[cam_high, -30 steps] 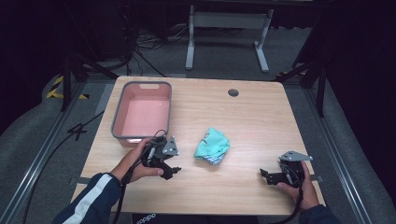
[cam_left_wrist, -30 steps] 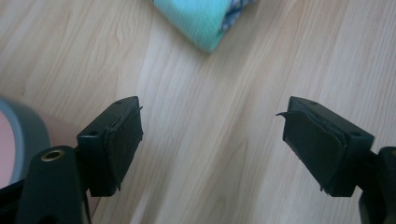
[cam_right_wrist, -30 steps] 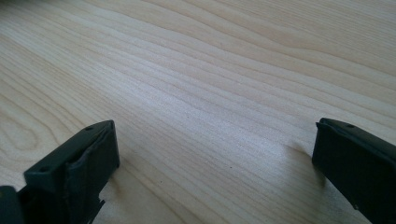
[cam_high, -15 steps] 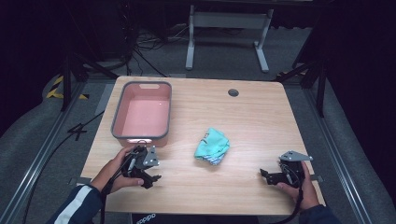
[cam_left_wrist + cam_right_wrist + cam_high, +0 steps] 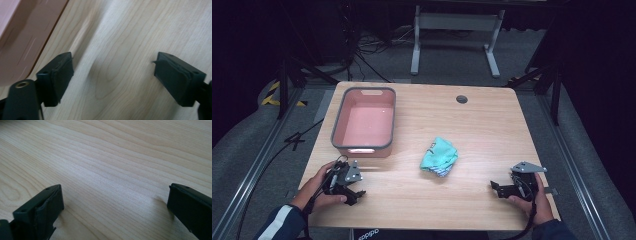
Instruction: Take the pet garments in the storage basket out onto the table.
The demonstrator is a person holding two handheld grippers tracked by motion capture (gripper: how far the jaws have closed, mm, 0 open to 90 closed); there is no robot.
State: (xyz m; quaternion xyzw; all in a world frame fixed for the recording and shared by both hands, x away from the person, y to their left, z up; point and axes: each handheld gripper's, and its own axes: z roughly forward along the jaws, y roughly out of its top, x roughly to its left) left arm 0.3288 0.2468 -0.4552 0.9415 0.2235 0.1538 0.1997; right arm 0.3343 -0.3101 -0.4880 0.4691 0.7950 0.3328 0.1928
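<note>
High view: crumpled teal cloth (image 5: 439, 157) lies mid-desk beside the pink tub (image 5: 363, 121) — likely light, limp; pinch a raised fold. Left gripper (image 5: 348, 186) and right gripper (image 5: 502, 188) jaws wide apart, empty.

The left claw (image 5: 113, 80) has its two black jaws spread wide apart over the pale wood-grain desk (image 5: 125, 37), nothing between them. A pink plastic tub's wall (image 5: 27, 42) fills the upper left corner.
</note>
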